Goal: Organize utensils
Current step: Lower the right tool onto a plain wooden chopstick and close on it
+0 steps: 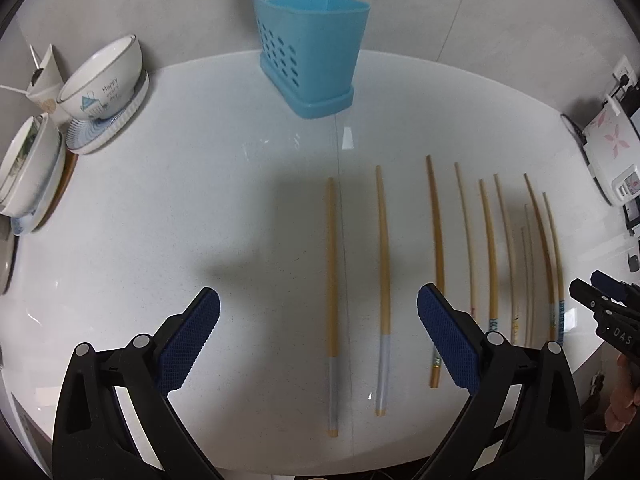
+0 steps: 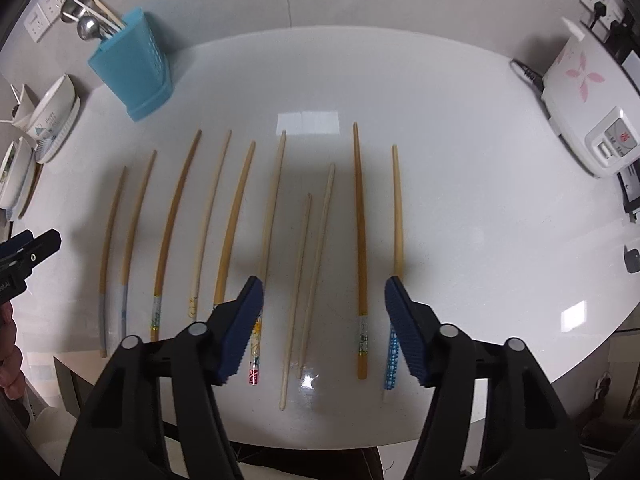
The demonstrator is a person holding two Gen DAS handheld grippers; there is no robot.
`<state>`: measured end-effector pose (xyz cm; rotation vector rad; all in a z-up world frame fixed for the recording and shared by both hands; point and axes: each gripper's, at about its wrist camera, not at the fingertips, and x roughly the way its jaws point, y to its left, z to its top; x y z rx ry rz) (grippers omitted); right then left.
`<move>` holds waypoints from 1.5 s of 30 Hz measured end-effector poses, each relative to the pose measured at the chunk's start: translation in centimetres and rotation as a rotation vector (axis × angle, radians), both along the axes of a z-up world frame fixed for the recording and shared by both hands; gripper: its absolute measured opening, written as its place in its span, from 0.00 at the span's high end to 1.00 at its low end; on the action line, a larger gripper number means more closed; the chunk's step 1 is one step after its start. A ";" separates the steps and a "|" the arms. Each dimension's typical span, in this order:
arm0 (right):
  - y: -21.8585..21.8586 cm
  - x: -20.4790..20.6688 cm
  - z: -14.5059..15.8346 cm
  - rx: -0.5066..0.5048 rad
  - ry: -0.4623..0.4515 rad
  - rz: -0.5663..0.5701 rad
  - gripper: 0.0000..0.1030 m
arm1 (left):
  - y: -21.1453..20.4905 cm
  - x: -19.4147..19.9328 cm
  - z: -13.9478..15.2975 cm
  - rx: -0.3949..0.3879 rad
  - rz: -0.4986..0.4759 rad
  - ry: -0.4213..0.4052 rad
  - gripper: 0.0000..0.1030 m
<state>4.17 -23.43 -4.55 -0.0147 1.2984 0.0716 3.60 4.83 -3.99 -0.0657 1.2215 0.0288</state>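
Observation:
Several wooden chopsticks (image 2: 232,224) lie side by side in a row on the white table (image 2: 460,200); in the left wrist view they (image 1: 332,280) run from the centre to the right. A blue perforated utensil holder (image 1: 316,48) stands at the back, with spoons and chopsticks in it; it also shows in the right wrist view (image 2: 132,64). My left gripper (image 1: 318,316) is open and empty above the two leftmost, grey-ended chopsticks (image 1: 382,280). My right gripper (image 2: 324,320) is open and empty above two thin plain chopsticks (image 2: 316,264) in the middle of the row.
Stacked bowls on plates (image 1: 104,92) and a paper cup (image 1: 44,80) stand at the left edge. A white rice cooker with pink flowers (image 2: 584,96) stands at the right. Wall sockets (image 2: 44,12) are behind the holder. The table's front edge is near both grippers.

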 end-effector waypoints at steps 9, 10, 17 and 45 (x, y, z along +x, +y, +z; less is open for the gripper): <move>0.2 2.0 -3.6 0.001 0.114 -0.004 0.60 | 0.7 1.7 -4.4 -0.014 -0.014 0.107 0.17; 0.3 2.2 -3.9 -0.001 0.125 -0.003 0.61 | 0.7 1.8 -4.8 -0.013 -0.014 0.115 0.18; 0.9 3.6 -5.7 -0.015 0.172 0.002 0.71 | 0.4 2.5 -6.4 -0.006 -0.035 0.163 0.26; -0.4 10.2 -12.3 -0.023 0.400 -0.056 0.94 | -0.3 4.2 -10.4 0.040 -0.036 0.345 0.81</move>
